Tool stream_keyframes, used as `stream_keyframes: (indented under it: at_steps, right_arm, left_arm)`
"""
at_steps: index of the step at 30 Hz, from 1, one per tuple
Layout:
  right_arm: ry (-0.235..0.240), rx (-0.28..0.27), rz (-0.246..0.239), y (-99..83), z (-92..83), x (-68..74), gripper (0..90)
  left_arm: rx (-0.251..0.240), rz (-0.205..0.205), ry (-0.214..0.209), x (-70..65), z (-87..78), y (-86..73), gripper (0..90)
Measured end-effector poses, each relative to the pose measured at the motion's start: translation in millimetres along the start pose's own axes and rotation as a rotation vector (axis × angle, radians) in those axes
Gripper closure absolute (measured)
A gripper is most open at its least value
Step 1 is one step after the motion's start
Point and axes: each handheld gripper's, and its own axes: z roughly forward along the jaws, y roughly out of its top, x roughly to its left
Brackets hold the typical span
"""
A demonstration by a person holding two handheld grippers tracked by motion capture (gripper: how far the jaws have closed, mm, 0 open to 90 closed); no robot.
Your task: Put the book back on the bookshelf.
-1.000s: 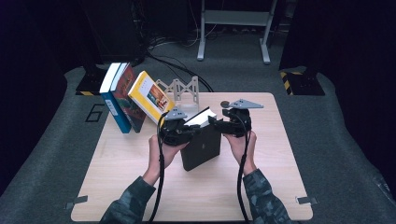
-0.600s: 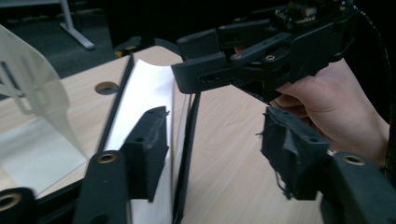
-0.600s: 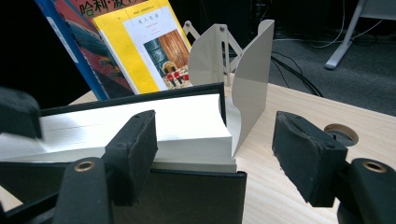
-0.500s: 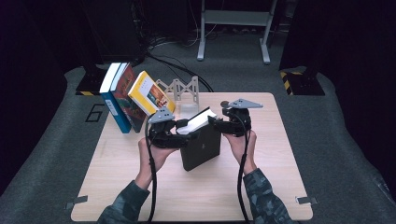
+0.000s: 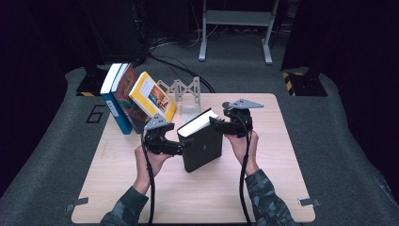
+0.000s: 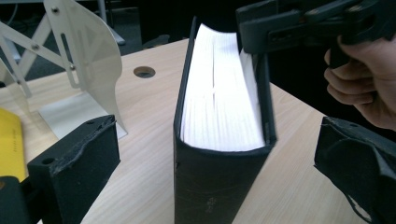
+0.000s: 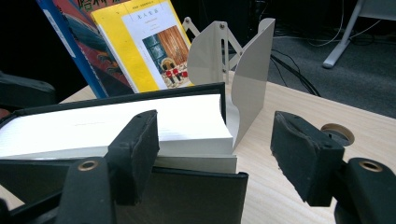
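High view, one black book, three leaning books, left tool just released, right tool unclenched.

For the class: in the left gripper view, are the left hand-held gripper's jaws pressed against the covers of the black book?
No: the left hand-held gripper stands wide open, clear gaps showing between both pads and the black book.

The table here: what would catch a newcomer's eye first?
A thick black book stands on edge mid-table, white pages up, between two hand-held grippers. The left gripper gapes wide beside it, its jaws having just been opening with the book between them untouched; the right gripper reaches its top corner. Behind, colourful books lean by a white bookend.
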Motion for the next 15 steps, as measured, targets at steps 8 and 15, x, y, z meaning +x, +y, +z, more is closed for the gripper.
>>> stream_keyframes:
  at_steps: [8,15]
  right_arm:
    - [-0.002,-0.001,-0.007,0.2,0.3,0.2,32.4]
    - [-0.001,-0.007,-0.006,-0.7,-0.4,0.8,32.7]
  left_arm:
    - [0.025,-0.023,-0.005,1.8,24.4,-4.9,0.4]
    - [0.031,0.020,0.028,-0.8,37.8,-0.4,16.5]
